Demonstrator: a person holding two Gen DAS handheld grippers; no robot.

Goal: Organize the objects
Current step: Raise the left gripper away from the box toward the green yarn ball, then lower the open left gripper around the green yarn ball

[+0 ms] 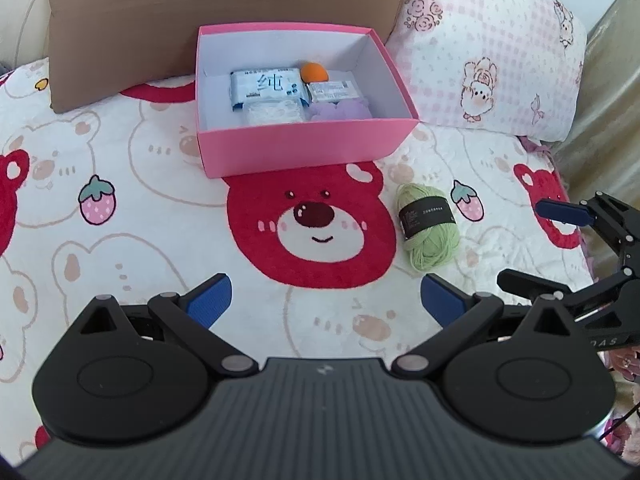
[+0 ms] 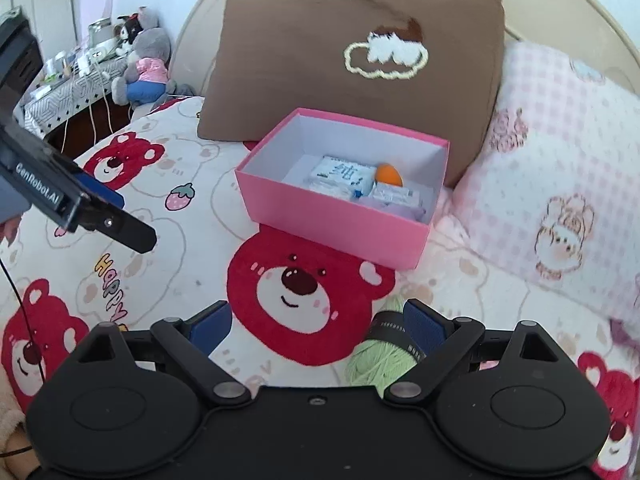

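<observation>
While both tools hang above the bear-print bed (image 1: 120, 240), the left tool (image 1: 326, 300) stands wide and empty. Toward the pillow end sits the pink box (image 1: 304, 148), holding packets and an orange ball (image 1: 315, 72). Just in front of its right corner lies the green yarn (image 1: 428, 224); the right tool (image 2: 318, 330), wide, holds nothing.

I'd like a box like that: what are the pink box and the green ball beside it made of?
Pink box: probably matte cardboard, with thin flat walls and white inside. Green ball: a yarn skein, seemingly wool or acrylic, with visible strands and a dark paper band.
</observation>
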